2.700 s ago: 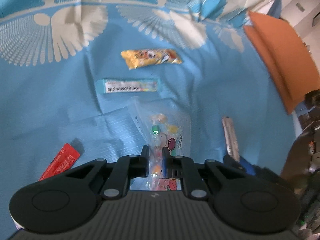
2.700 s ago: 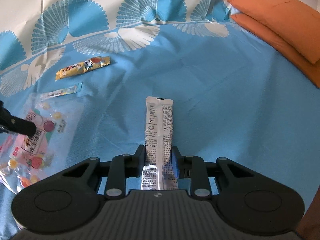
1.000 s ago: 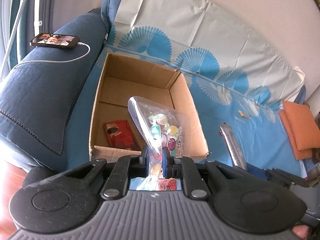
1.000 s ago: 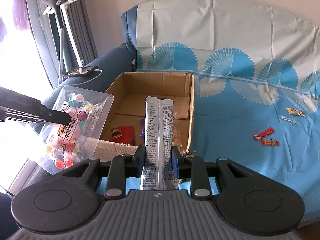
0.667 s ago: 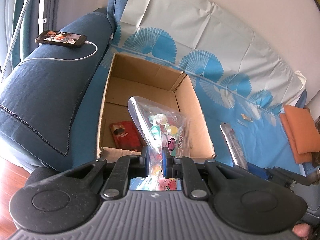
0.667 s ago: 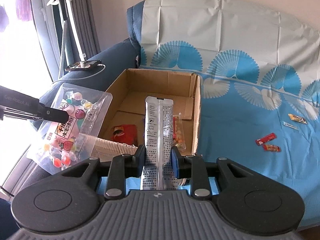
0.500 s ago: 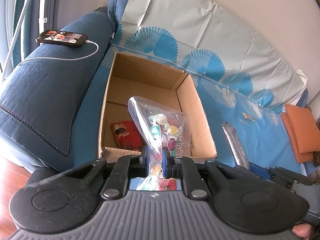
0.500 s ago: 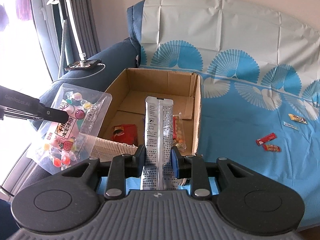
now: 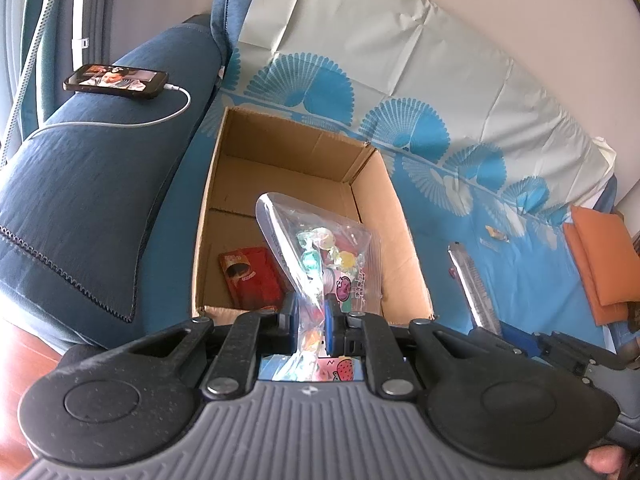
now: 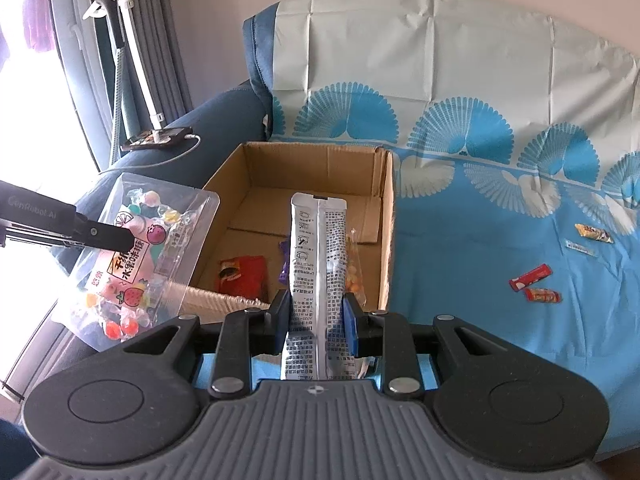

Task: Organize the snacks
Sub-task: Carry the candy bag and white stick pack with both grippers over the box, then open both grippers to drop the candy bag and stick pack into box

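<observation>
My left gripper (image 9: 311, 320) is shut on a clear bag of wrapped candies (image 9: 326, 254), held above the near edge of an open cardboard box (image 9: 372, 184). The same candy bag (image 10: 136, 252) shows at the left of the right wrist view, left of the box (image 10: 390, 216). My right gripper (image 10: 316, 316) is shut on a long silver snack packet (image 10: 318, 256), upright in front of the box. Inside the box lie a red packet (image 10: 242, 276), a purple wrapper (image 10: 283, 266) and a bag of small round sweets (image 10: 354, 276).
The box sits on a sofa covered by a blue and white fan-print cloth (image 10: 480, 208). Several small snacks (image 10: 532, 280) lie on the cloth to the right. A phone (image 9: 116, 82) on a cable rests on the dark blue armrest. Orange cushions (image 9: 600, 256) lie far right.
Both grippers swung from the cloth to the box, carrying the candy bag and the silver packet. Over the last second the views barely shifted.
</observation>
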### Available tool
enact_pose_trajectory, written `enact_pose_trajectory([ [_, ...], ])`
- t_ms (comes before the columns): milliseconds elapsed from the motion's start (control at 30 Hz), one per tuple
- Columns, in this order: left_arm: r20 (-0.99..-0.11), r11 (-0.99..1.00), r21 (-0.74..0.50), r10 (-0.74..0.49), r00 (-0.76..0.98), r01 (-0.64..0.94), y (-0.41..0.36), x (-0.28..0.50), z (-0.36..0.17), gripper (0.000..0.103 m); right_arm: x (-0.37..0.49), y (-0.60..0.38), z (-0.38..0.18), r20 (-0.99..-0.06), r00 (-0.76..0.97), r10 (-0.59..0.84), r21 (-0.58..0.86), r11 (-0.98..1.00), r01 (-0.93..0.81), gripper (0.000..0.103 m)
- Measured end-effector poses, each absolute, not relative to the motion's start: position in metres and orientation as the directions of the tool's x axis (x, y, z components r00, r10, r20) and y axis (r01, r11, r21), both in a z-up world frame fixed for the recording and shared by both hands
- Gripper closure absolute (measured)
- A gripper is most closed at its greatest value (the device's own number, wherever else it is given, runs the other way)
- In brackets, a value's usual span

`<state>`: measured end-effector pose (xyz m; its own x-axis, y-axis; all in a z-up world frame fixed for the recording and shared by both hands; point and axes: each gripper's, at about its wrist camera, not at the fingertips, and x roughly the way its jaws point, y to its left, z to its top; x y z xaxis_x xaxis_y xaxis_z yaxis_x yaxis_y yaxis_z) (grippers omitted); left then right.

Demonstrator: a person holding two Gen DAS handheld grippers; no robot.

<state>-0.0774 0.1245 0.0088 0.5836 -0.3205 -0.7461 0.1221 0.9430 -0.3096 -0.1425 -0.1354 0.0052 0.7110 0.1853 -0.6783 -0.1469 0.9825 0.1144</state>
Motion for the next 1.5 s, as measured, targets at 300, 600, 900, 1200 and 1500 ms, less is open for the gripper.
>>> enact_pose_trajectory([
  [300,-0.740,0.948,-0.295,-0.308,0.597,0.124,0.125,-0.056,0.017,0.090,-0.132,-0.136,0.008,-0.662,0.722,0.198,0.121,0.980,-0.158,0.073],
  [600,-0.727,0.950,-0.285,-0.303,0.616,0.130,0.120,-0.025,0.028,0.090,-0.104,-0.139,0.009,-0.653,0.730,0.201,0.126,0.979,-0.158,0.073],
  [900,-0.722,0.950,-0.285,-0.302,0.622,0.131,0.111,0.017,0.024,0.090,-0.059,-0.135,0.006,-0.640,0.740,0.206,0.131,0.979,-0.159,0.073],
  [1200,-0.771,0.955,-0.273,-0.288,0.568,0.114,0.109,0.057,-0.008,0.090,-0.018,-0.125,-0.020,-0.678,0.704,0.211,0.143,0.977,-0.156,0.073],
  [1500,-0.810,0.962,-0.253,-0.271,0.521,0.106,0.107,0.089,-0.040,0.090,0.017,-0.117,-0.050,-0.720,0.662,0.207,0.150,0.978,-0.143,0.073],
])
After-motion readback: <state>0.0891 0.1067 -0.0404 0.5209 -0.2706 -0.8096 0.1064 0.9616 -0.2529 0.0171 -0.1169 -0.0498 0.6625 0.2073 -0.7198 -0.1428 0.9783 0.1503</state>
